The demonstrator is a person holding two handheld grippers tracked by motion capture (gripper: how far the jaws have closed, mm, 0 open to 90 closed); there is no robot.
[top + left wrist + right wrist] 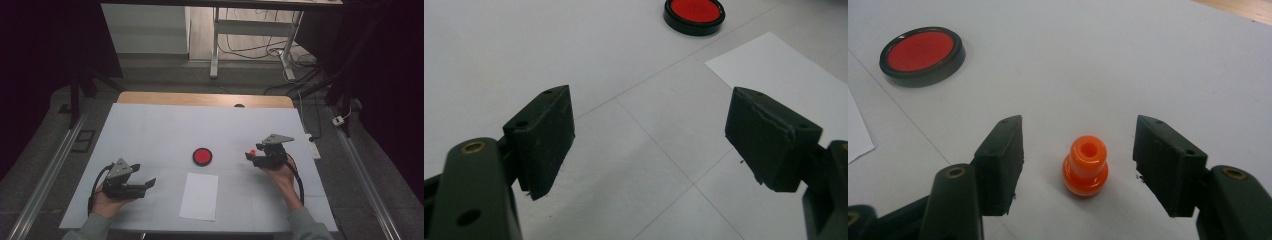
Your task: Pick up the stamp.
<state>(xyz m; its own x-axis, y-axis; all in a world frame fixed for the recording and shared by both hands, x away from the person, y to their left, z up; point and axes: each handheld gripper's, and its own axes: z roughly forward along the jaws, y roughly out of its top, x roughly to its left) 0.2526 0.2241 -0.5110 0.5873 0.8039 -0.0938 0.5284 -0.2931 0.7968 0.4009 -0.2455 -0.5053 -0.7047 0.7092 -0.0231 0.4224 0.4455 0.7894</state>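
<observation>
In the right gripper view, a small orange plastic knob with a hollow top (1085,166) is seen standing upright on the white table surface (1108,60), its long axis vertical and its open end pointing up, low in the middle of the frame. It stands between the jaws of the right gripper (1078,165), which are held apart with clear gaps on both sides, so nothing is pressed. In the high view the knob (252,152) is reduced to an orange speck at the tip of the right gripper (251,156), right of centre, and its shape cannot be made out there. A round red disc with a black rim (202,156) is shown at the centre, with a white sheet of paper (199,196) below it. The left gripper (148,184), at lower left, is seen with jaws wide apart over bare table in the left gripper view (649,145)
</observation>
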